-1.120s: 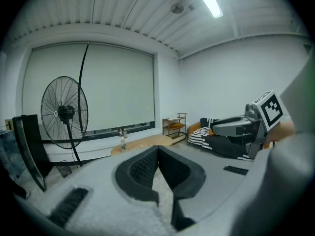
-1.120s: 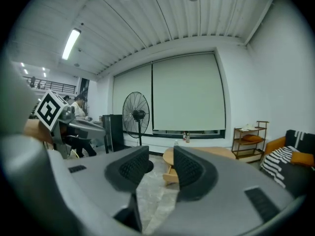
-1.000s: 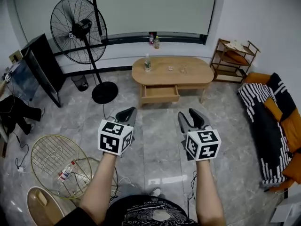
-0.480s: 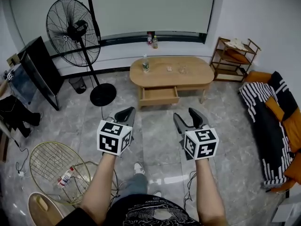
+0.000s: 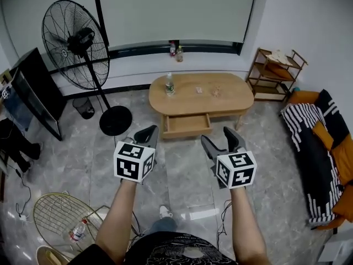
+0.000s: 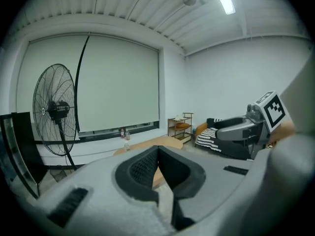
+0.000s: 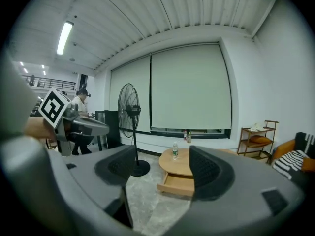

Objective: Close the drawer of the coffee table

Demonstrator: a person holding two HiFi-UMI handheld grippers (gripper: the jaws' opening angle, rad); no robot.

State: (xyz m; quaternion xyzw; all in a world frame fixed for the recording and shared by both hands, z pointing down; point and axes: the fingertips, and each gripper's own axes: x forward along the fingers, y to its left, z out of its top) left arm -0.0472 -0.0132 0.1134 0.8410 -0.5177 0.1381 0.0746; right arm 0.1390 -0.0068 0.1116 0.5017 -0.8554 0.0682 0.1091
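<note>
Head view takes in the whole room. One oval coffee table (image 5: 220,101) stands near the far wall, its long axis running left to right. Its one drawer (image 5: 187,125) stands pulled out of the near side toward the person, its long front parallel to the table's length. One bottle (image 5: 170,85) stands on the tabletop, two more bottles (image 5: 179,53) on the ledge (image 5: 138,51) behind, and one fan (image 5: 74,43) at the left. Both grippers hang well short of the table. The left gripper (image 5: 148,133) has its jaws pressed together on nothing, and its own view hides most of the table behind them. The right gripper (image 5: 219,138) is empty, its jaws apart and just been opening. Only its view shows a person (image 7: 78,103) beyond the left gripper.
</note>
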